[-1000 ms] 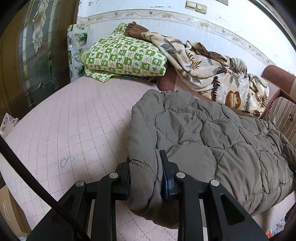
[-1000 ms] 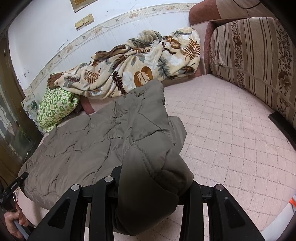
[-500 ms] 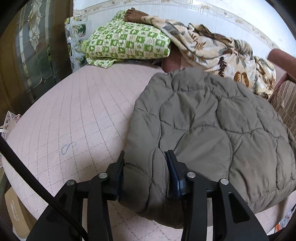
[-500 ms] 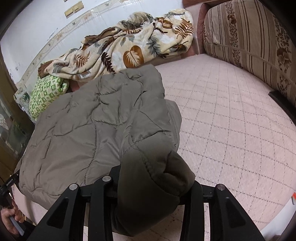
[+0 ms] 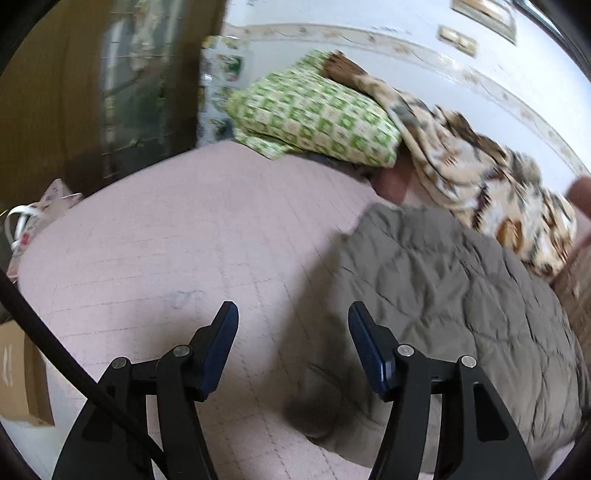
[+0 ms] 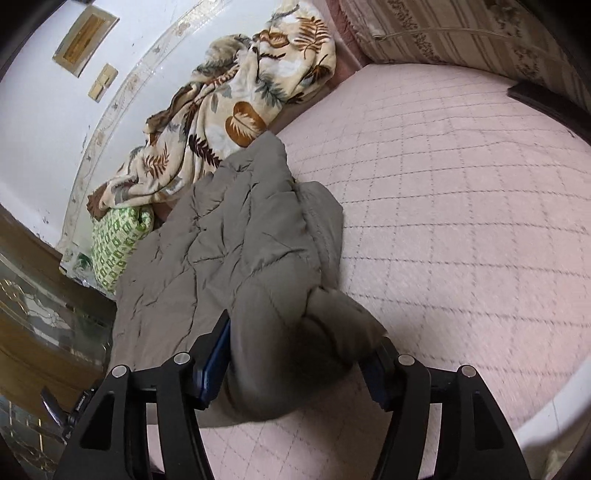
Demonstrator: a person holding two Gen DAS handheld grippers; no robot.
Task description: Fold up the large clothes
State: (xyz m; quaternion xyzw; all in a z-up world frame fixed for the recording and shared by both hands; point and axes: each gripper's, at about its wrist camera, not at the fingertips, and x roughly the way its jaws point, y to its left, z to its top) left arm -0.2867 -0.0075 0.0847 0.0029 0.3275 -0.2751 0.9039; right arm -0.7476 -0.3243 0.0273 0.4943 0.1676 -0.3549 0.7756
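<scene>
The left tool stands spread, its jaws having just been opening, with nothing pinched: between the two blue pads shows only the pink bed cover and the near edge of the jacket, which lies just to the right of the tool and passes under its right finger. The right tool has also just been widening its jaws. A bunched fold of the same jacket still lies between them; the left pad sits against the cloth, while the right one is mostly hidden under the fold, so whether it presses cannot be told.

There is one jacket, grey-brown and quilted, lying flat on the one bed, with its far end reaching toward the wall. Beyond the jacket, along the wall, lie one leaf-patterned blanket and one green checked pillow, the blanket draped partly over the pillow. To the right of the jacket the bed runs on to a striped cushion. To the left of the jacket, past the bed's edge, stands one cardboard box. Two wall plates show above the blanket.
</scene>
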